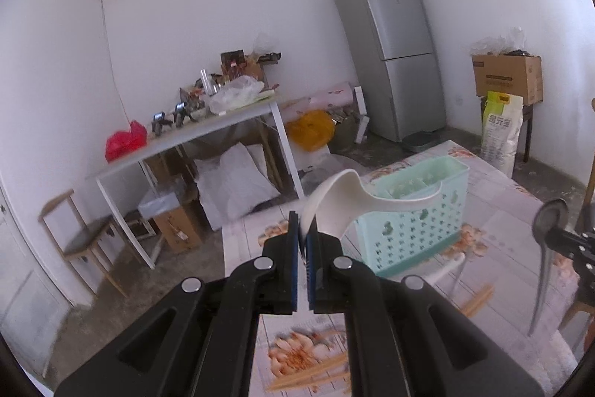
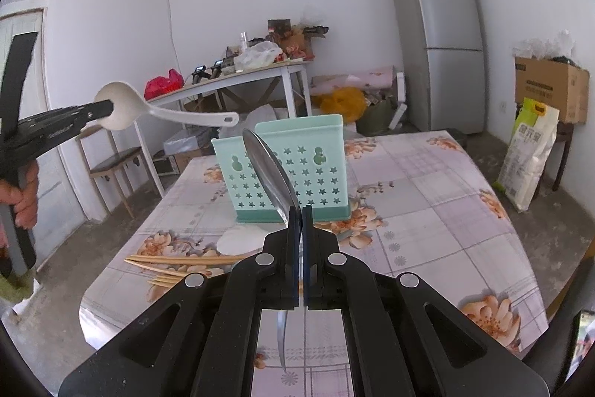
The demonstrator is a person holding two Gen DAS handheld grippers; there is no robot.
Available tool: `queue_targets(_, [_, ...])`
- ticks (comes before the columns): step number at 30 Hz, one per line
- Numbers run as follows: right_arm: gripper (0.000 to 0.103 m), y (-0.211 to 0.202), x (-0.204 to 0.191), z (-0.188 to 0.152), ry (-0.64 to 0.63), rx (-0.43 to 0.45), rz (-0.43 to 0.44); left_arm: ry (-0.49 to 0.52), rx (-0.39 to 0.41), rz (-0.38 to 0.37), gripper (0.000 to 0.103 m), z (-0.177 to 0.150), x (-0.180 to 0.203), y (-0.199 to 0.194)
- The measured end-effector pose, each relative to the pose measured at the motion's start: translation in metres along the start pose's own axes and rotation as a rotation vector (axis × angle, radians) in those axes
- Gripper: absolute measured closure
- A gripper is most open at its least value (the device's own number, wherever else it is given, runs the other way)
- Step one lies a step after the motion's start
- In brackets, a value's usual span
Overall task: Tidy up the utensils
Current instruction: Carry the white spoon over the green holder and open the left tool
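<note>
My left gripper (image 1: 303, 224) is shut on the bowl rim of a white plastic ladle (image 1: 334, 207), which it holds in the air left of a mint-green perforated utensil basket (image 1: 416, 222). The ladle's handle reaches over the basket's near rim. In the right wrist view the ladle (image 2: 119, 106) and the left gripper (image 2: 106, 108) hang high on the left, above the basket (image 2: 305, 166). My right gripper (image 2: 300, 211) is shut on a metal spoon (image 2: 267, 170), bowl up, in front of the basket. The spoon (image 1: 550, 218) also shows at the right edge of the left wrist view.
Wooden chopsticks (image 2: 186, 261) and a white spoon (image 2: 241, 240) lie on the floral tablecloth (image 2: 427, 211) in front of the basket. A person's hand (image 2: 26, 196) grips the left tool. Beyond stand a cluttered white table (image 1: 208, 133), a chair (image 1: 85, 237) and a fridge (image 1: 394, 51).
</note>
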State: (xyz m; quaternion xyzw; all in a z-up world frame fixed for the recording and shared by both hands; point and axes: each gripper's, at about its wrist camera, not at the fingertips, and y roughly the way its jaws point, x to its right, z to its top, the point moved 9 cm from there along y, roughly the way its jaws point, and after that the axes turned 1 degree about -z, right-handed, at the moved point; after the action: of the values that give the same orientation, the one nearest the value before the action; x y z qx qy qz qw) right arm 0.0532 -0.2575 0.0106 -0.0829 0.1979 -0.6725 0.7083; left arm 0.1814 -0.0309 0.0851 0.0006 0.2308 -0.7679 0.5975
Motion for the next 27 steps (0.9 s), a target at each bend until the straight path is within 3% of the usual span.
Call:
queue_targets(11, [0.103, -0.003, 0.001, 0.002, -0.001, -0.001, 0.006, 0.222, 0.009, 0.084, 0.100, 0.033, -0.002, 0.032])
queue_targets(19, [0.103, -0.002, -0.006, 0.000, -0.017, -0.009, 0.017, 0.476, -0.117, 0.086, 0.100, 0.029, 0.012, 0.080])
queue_targets(27, [0.103, 0.000, -0.001, -0.001, -0.008, -0.015, 0.014, 0.650, -0.199, 0.045, 0.100, 0.029, 0.039, 0.114])
